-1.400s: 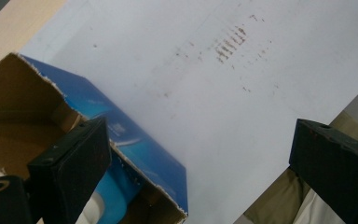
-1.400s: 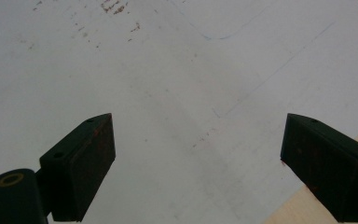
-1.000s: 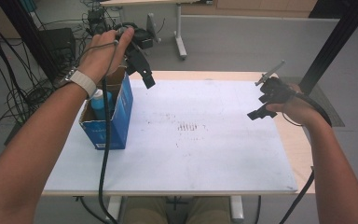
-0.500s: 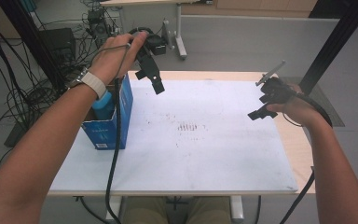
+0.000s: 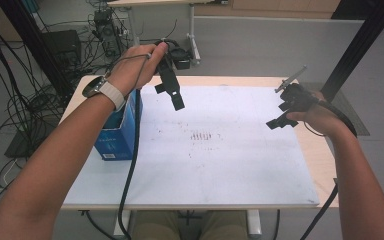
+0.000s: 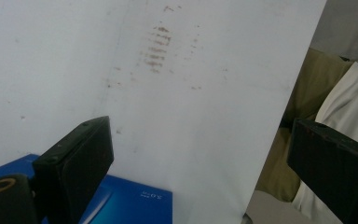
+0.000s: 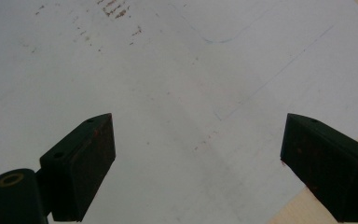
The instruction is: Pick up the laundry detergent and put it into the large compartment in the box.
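Observation:
My left gripper hangs in the air over the back left part of the white sheet, just right of an open blue box. Its jaws stand wide apart with nothing between them. In the left gripper view the left gripper looks down on the sheet, with the blue box at the bottom. My right gripper is held low over the sheet's right edge. It is open and empty, as the right gripper view confirms.
Brown smudges mark the middle of the sheet. The wooden table shows as a strip at the right and back. Cables and desk legs fill the floor behind. The person's lap lies beyond the table's near edge.
My left gripper has swung right, from above the blue box out over the sheet. The right gripper has stayed in place.

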The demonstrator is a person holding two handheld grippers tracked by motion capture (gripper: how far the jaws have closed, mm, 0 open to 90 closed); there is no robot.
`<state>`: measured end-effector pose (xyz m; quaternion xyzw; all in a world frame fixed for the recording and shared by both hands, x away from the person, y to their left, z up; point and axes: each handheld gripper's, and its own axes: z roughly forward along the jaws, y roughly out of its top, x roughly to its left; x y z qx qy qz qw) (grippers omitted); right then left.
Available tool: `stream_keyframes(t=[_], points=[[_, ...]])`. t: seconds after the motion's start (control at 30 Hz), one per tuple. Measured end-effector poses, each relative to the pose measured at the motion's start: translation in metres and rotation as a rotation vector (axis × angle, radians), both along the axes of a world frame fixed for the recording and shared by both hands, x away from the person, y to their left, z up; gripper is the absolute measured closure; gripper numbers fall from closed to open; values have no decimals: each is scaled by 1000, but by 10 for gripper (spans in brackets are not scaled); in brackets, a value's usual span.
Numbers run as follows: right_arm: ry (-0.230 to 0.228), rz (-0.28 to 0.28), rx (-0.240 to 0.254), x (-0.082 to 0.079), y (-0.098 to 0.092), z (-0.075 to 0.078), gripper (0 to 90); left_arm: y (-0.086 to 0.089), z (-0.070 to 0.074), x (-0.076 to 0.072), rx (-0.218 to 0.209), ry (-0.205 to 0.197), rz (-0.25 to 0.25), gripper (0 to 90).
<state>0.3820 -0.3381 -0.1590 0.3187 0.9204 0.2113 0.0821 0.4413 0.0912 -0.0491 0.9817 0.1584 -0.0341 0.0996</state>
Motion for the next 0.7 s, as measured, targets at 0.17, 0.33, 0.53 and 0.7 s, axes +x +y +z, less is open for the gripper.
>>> stream_keyframes(t=[0.17, 0.33, 0.53, 0.7], points=[[-3, -6, -2, -2, -1, 1, 99, -4, -4, 0, 1, 3, -14, 73], [-5, -10, -3, -3, -1, 2, 99, -7, -8, -1, 3, 8, -24, 70], [-5, -10, -2, -4, -1, 1, 100, -10, -13, -1, 6, 13, -51, 71], [-6, -6, 0, -5, 0, 0, 99, -16, -18, -1, 25, 22, -84, 72]])
